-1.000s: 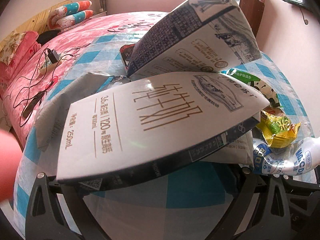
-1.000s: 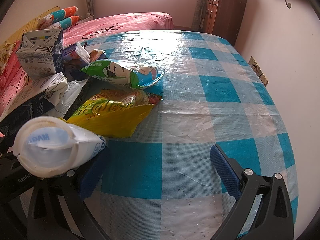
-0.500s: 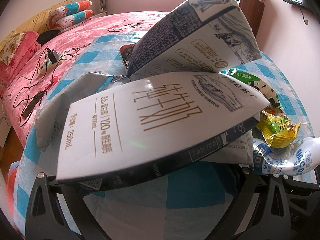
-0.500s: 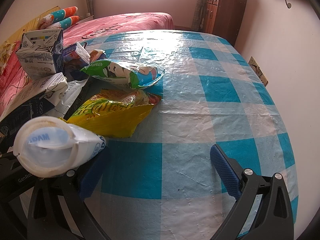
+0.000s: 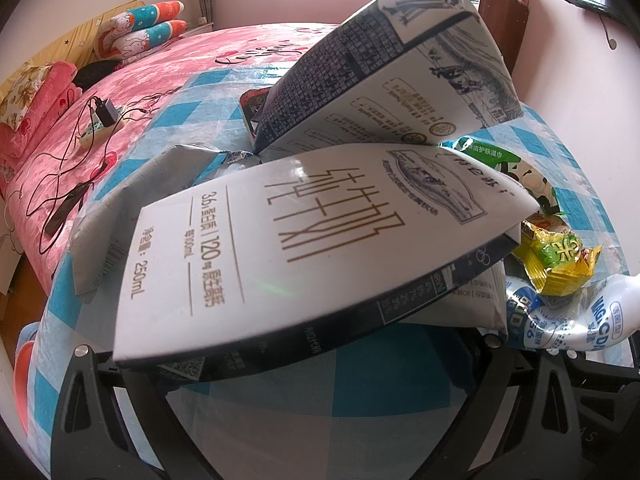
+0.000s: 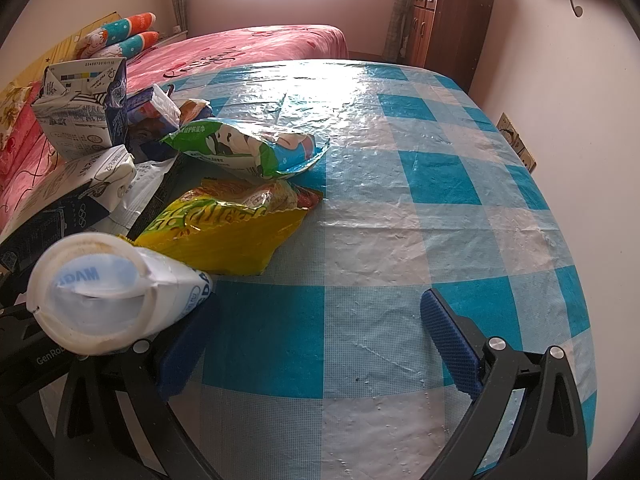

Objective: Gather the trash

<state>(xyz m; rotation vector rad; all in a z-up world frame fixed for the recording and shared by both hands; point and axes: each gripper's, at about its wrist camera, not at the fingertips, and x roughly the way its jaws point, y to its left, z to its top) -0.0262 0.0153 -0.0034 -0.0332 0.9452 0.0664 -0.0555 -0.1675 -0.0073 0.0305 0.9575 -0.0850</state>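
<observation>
A flattened white milk carton lies across my left gripper, whose arms stand wide apart under it; the fingertips are hidden. A second dark-printed carton stands behind it. My right gripper is open and empty over the blue-checked tablecloth. A white plastic bottle lies by its left finger, touching or just above it. A yellow snack bag and a green wet-wipe pack lie ahead to the left. The bottle and yellow bag also show in the left wrist view.
A standing milk carton and small packets sit at the table's far left. A pink bed with cables and a charger lies beyond. A wooden cabinet stands by the right wall.
Neither gripper nor the trash has moved. A reddish blur at the left wrist view's lower left edge has shifted lower and shrunk.
</observation>
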